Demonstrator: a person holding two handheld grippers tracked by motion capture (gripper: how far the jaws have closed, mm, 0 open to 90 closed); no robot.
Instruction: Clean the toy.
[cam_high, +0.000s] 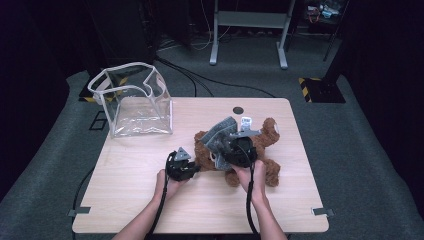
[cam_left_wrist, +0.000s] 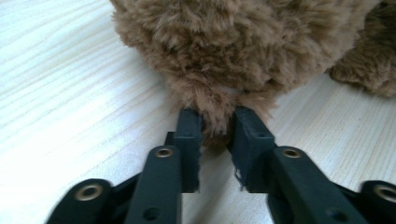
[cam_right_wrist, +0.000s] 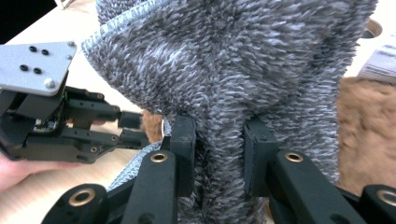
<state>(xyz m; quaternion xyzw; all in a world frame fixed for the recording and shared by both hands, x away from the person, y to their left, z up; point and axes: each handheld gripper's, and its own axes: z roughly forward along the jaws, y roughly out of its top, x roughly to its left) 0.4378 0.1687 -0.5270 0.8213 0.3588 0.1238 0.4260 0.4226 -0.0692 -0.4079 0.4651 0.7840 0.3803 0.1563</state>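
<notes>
We see 1 table (cam_high: 150, 175) with a pale wood-grain top and rounded corners, standing on grey carpet. A round dark hole (cam_high: 238, 110) sits near its far edge. At the far left corner stands a clear plastic bag (cam_high: 134, 102) with white edging, open at the top and empty as far as we can tell. Right of centre a brown teddy bear (cam_high: 265, 150) lies on the top, with a grey knitted garment (cam_high: 220, 134) on its body. A white tag (cam_high: 246, 121) shows beside the bear.
</notes>
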